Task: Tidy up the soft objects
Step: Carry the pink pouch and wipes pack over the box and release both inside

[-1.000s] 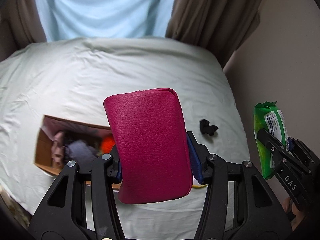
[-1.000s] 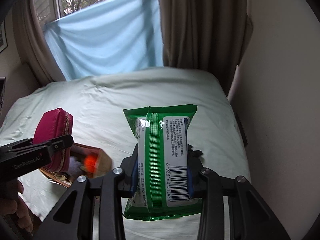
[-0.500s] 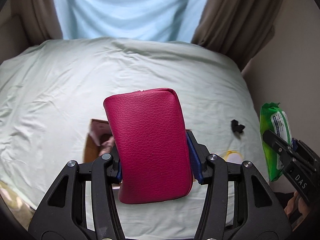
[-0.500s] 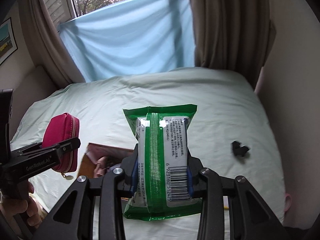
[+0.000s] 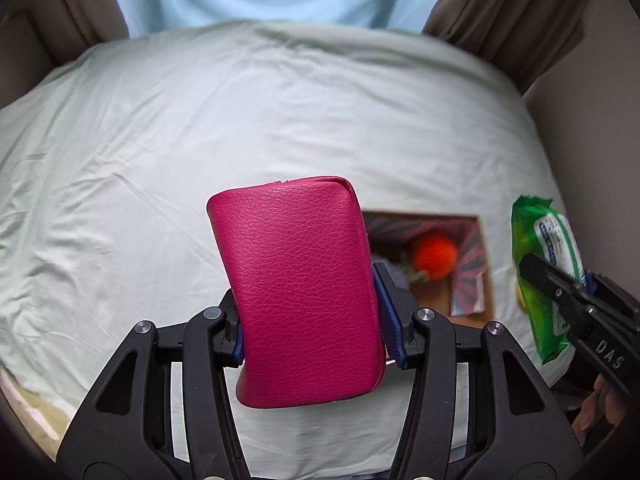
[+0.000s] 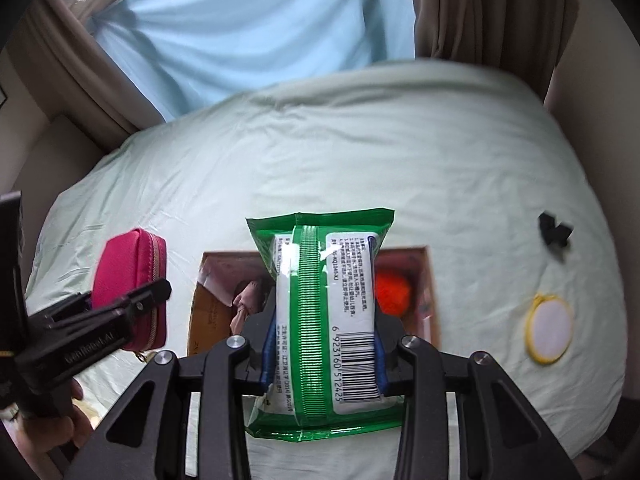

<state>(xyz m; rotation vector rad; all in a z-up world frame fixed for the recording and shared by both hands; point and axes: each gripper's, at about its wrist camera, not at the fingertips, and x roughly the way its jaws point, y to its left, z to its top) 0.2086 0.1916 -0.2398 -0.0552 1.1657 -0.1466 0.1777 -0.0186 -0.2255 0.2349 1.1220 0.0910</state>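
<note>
pale bedsheet (image 6: 360, 152), blue curtain (image 6: 260, 28)

The green-and-white plastic wipes pack (image 6: 324, 316) shows a barcode on its white back label, numbered 6 923160 512425; the small print above it is too fine to read. On the black plastic right gripper (image 5: 576, 292), white letters spell "DAS". The black plastic left gripper (image 6: 120, 304) carries embossed lettering, seemingly "GenRobot.AI".
</note>
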